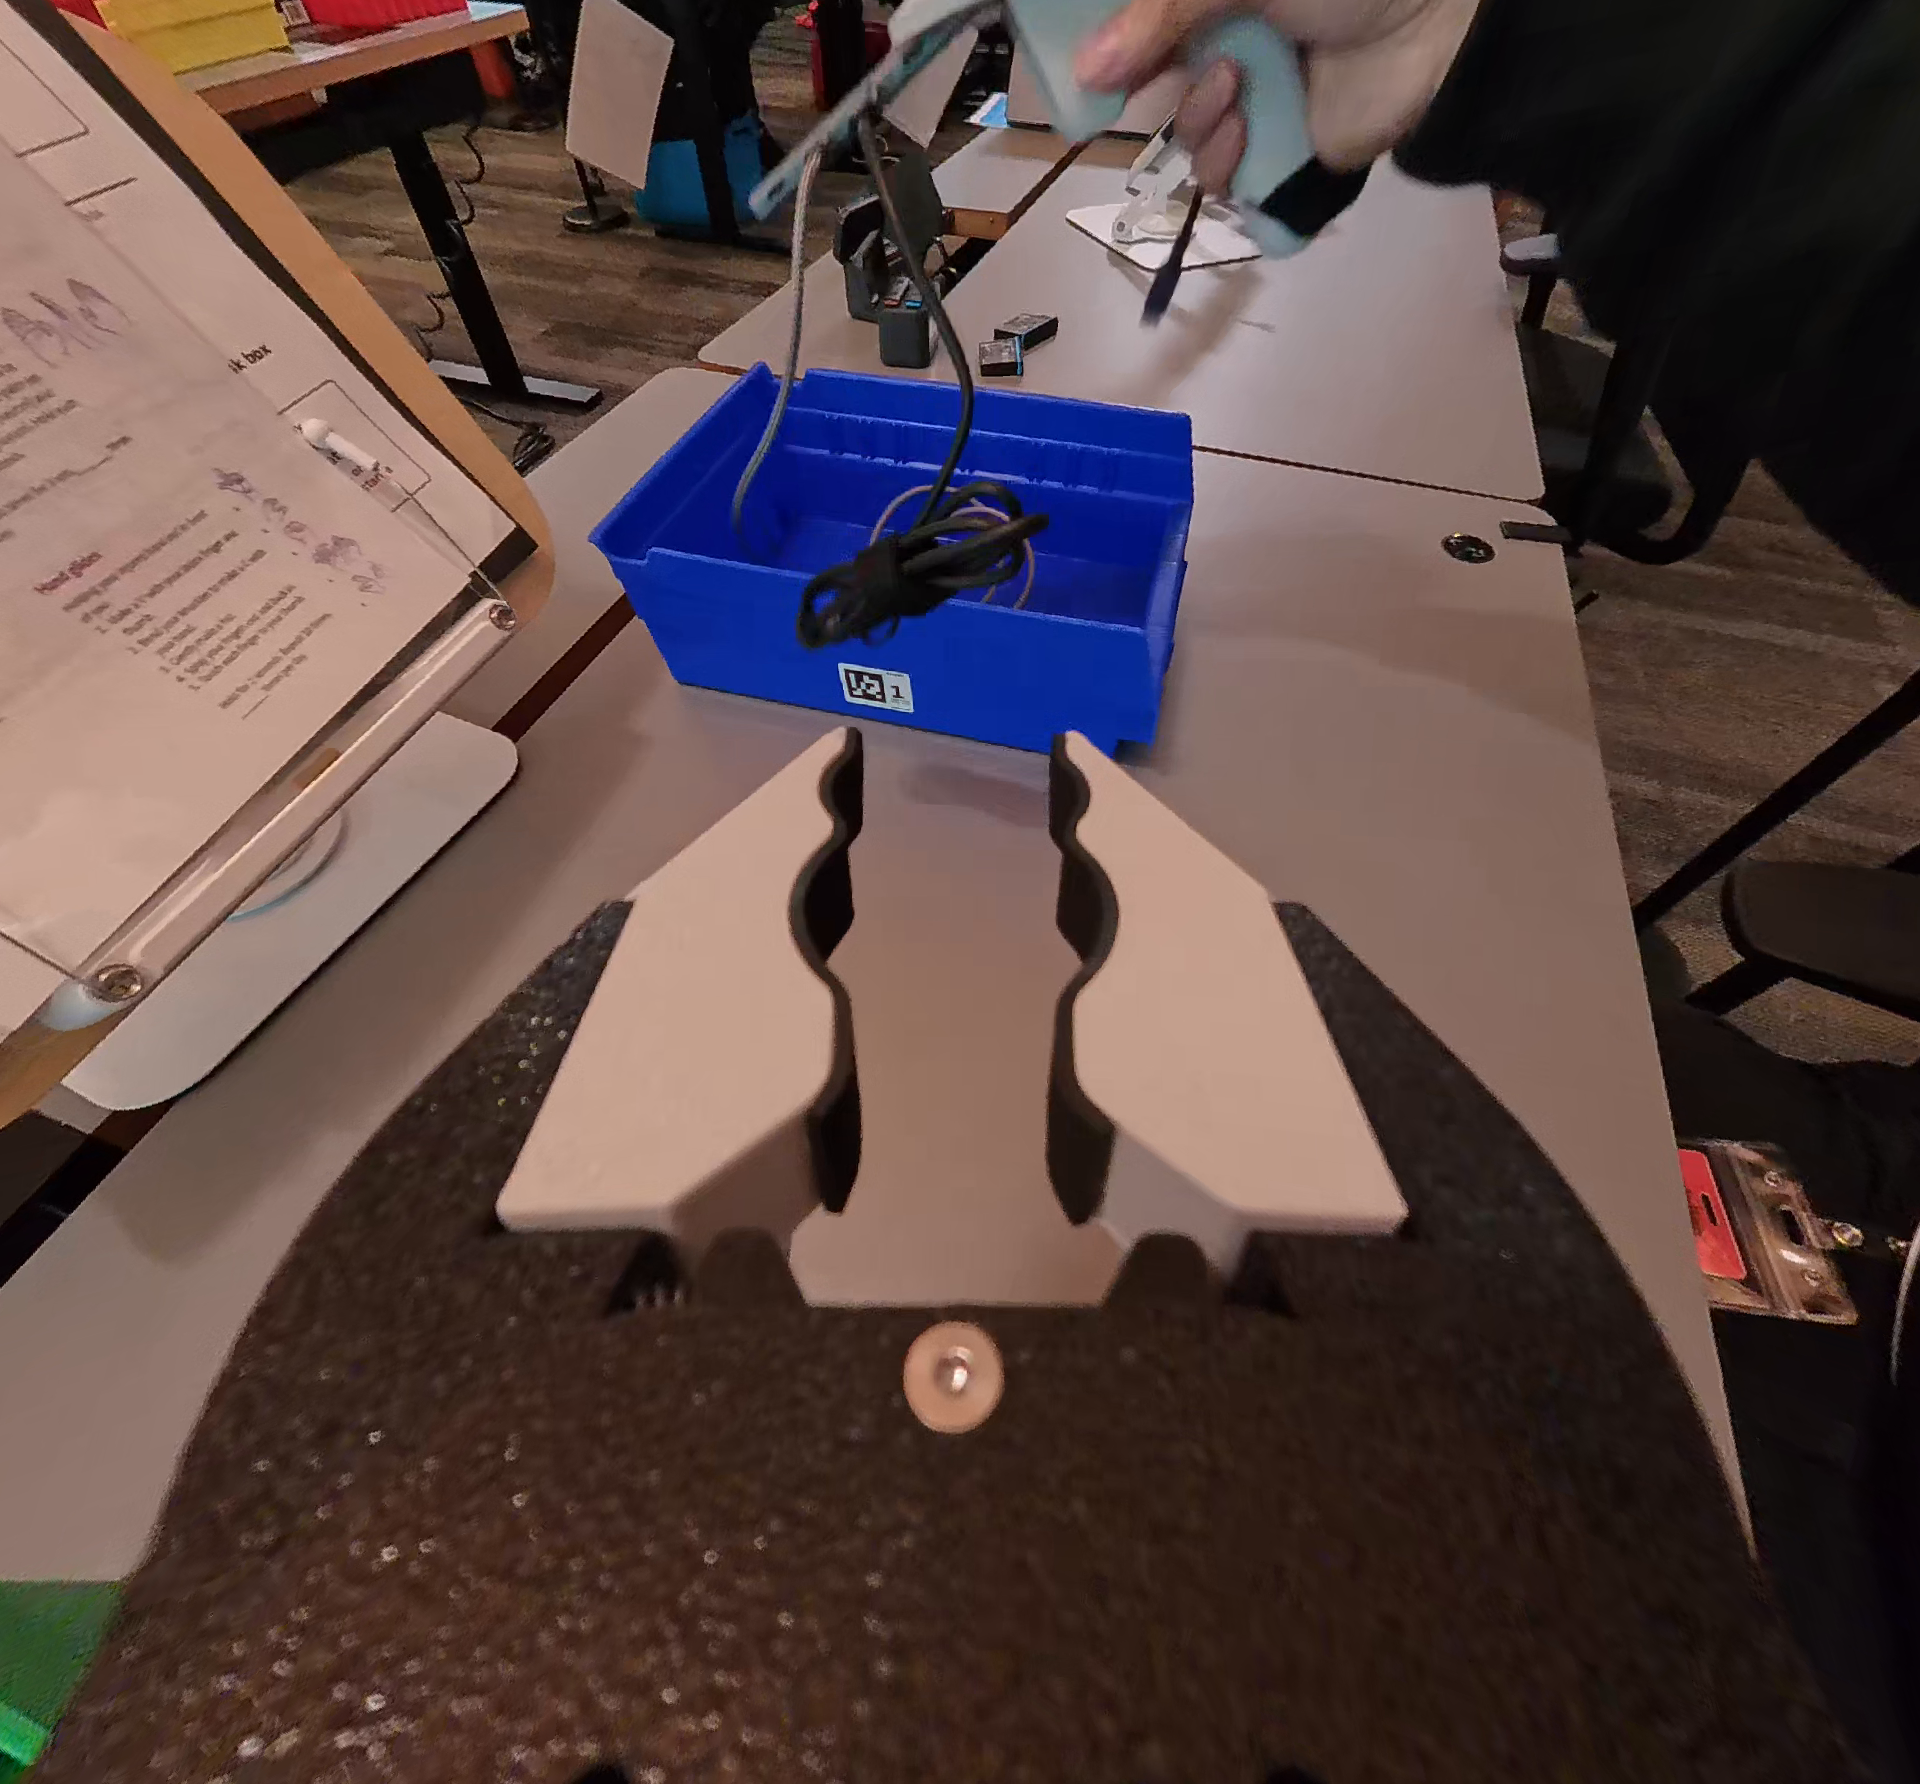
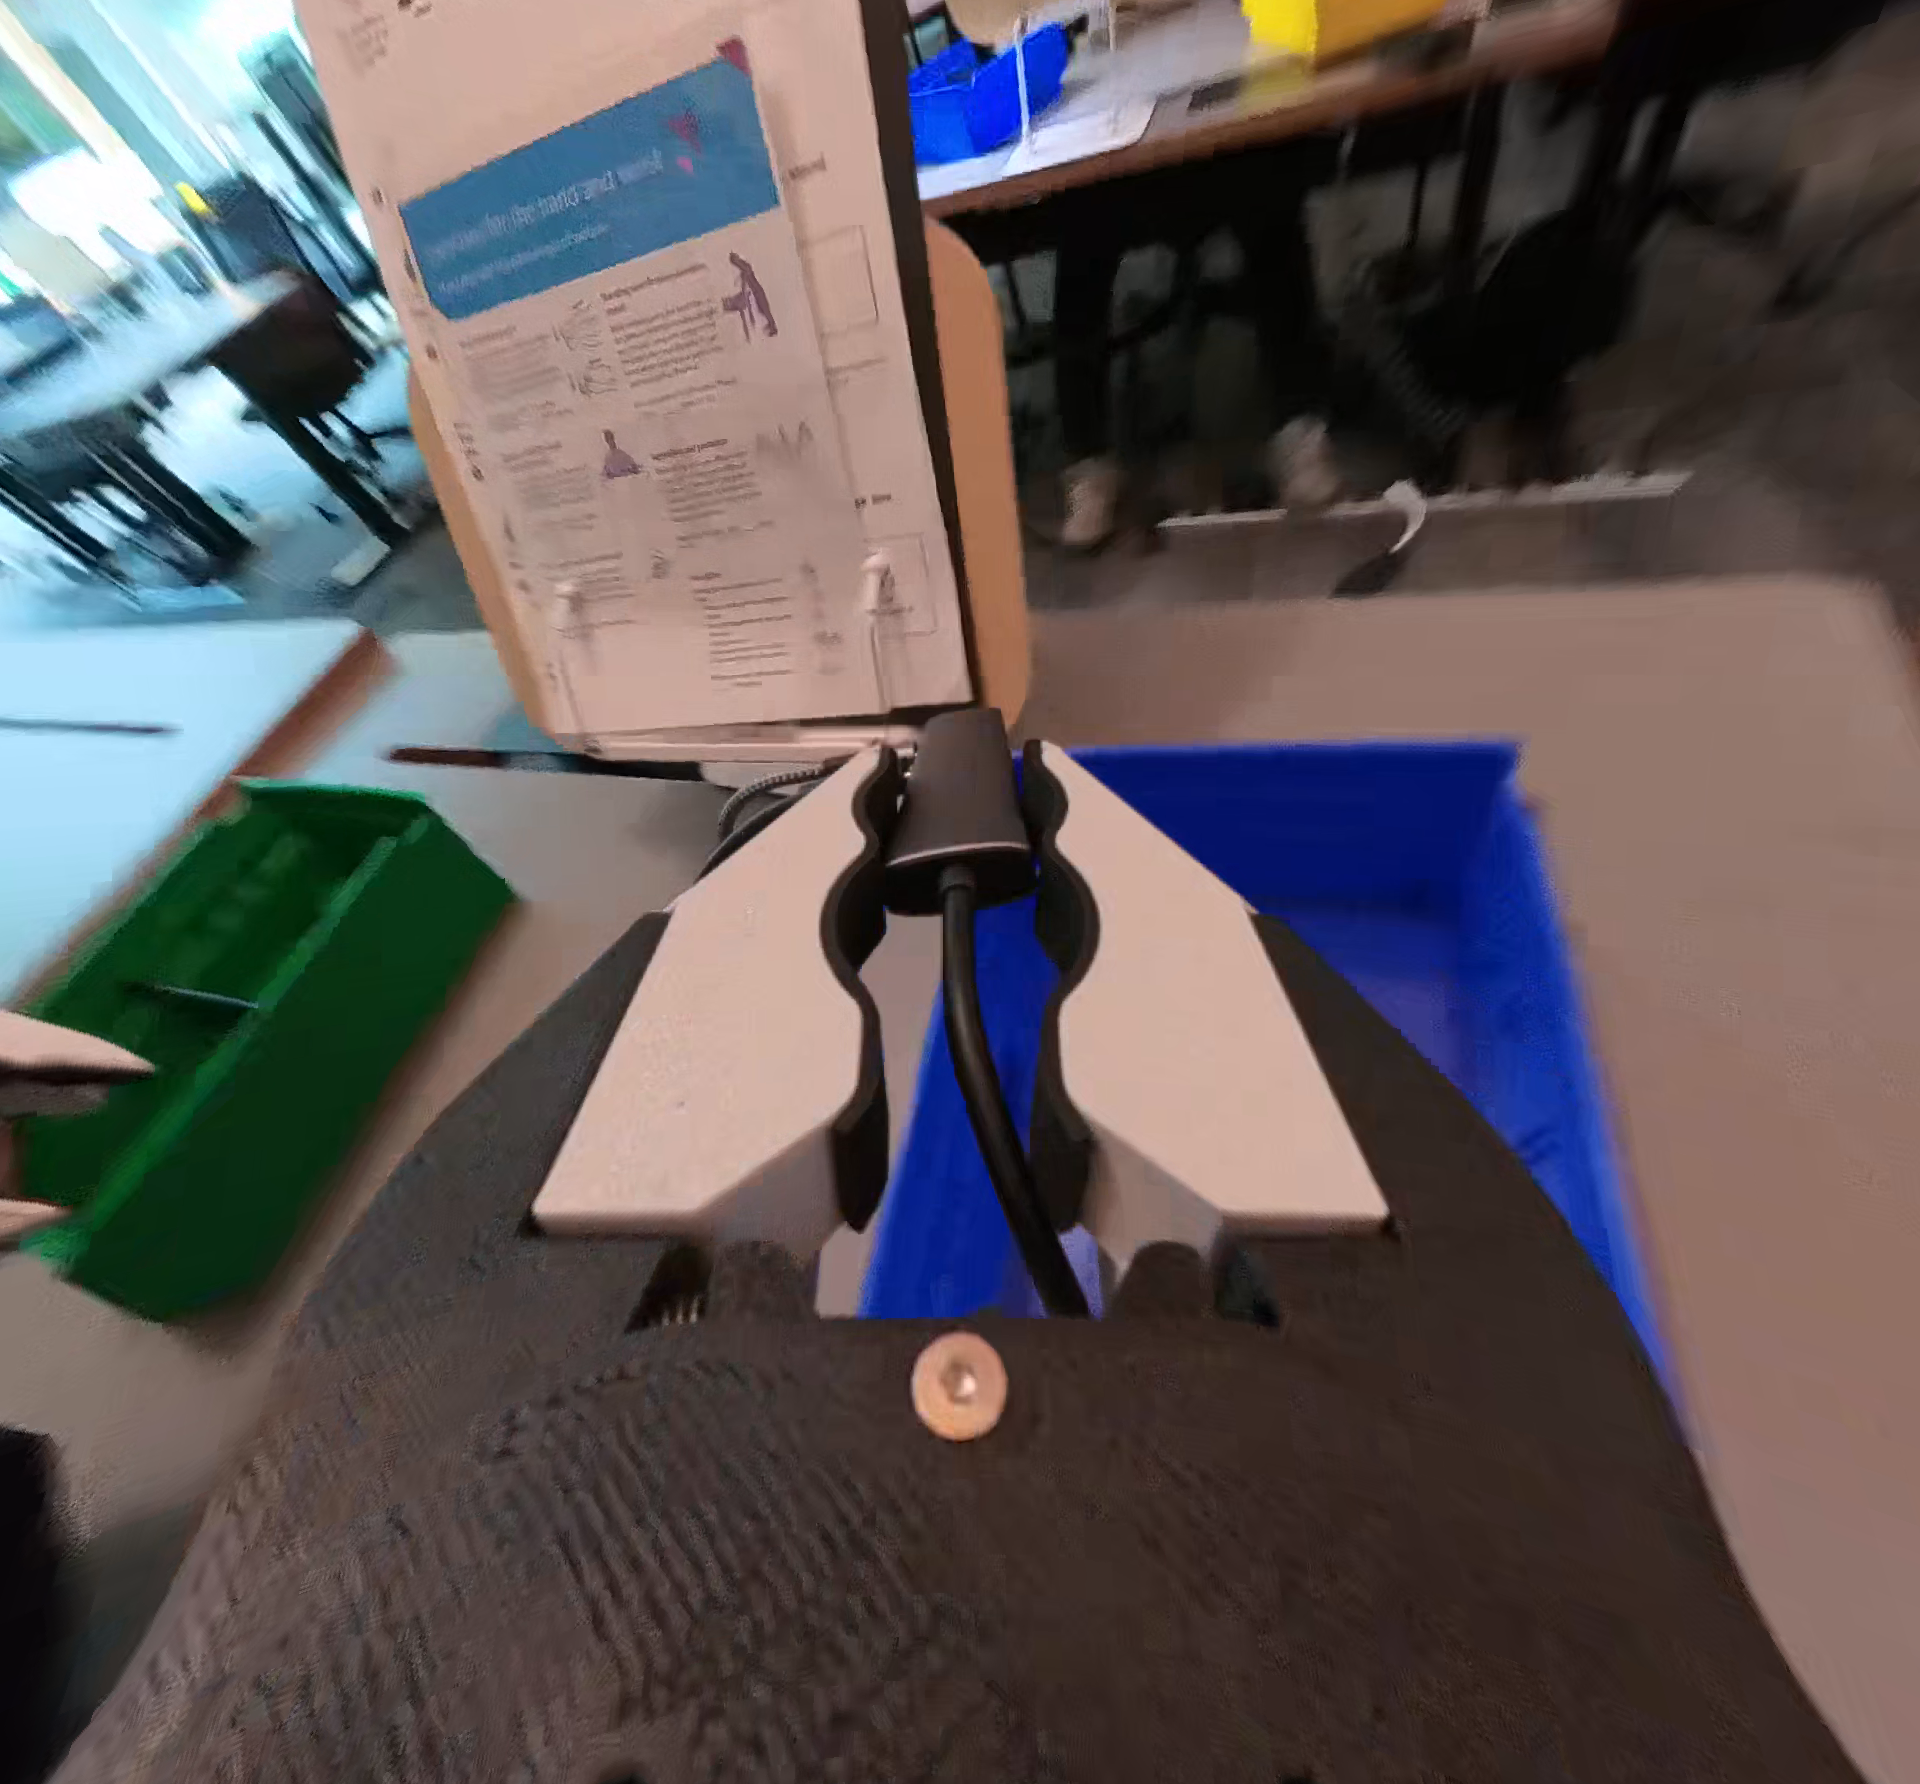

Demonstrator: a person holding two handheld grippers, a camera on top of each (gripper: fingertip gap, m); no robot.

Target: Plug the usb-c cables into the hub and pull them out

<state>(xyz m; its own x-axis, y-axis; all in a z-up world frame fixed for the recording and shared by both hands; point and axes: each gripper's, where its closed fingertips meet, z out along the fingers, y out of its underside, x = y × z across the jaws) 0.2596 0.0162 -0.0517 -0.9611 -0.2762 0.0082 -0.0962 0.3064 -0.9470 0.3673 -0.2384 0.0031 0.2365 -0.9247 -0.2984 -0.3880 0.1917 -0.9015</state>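
My left gripper [image 1: 956, 742] is open and empty, low over the grey table just in front of a blue bin [image 1: 904, 685]. A bundled black cable [image 1: 914, 571] lies in the bin. My right gripper [image 2: 961, 758] is shut on a black hub [image 2: 961, 830], whose black cord [image 2: 987, 1059] runs back between the fingers. In the left wrist view a hand holds the right gripper [image 1: 790, 176] high above the bin, blurred. A grey braided cable [image 1: 800, 280] and a black cable [image 1: 940, 332] hang from it into the bin.
A tilted document stand [image 1: 208, 539] is at the left, also in the right wrist view [image 2: 665, 384]. A green bin [image 2: 260, 1007] sits left of the blue bin [image 2: 1455, 903]. Small black devices [image 1: 1018, 342] and a white stand [image 1: 1153, 228] are on the far table. Spacing between my two grippers at the tips: around 30 cm.
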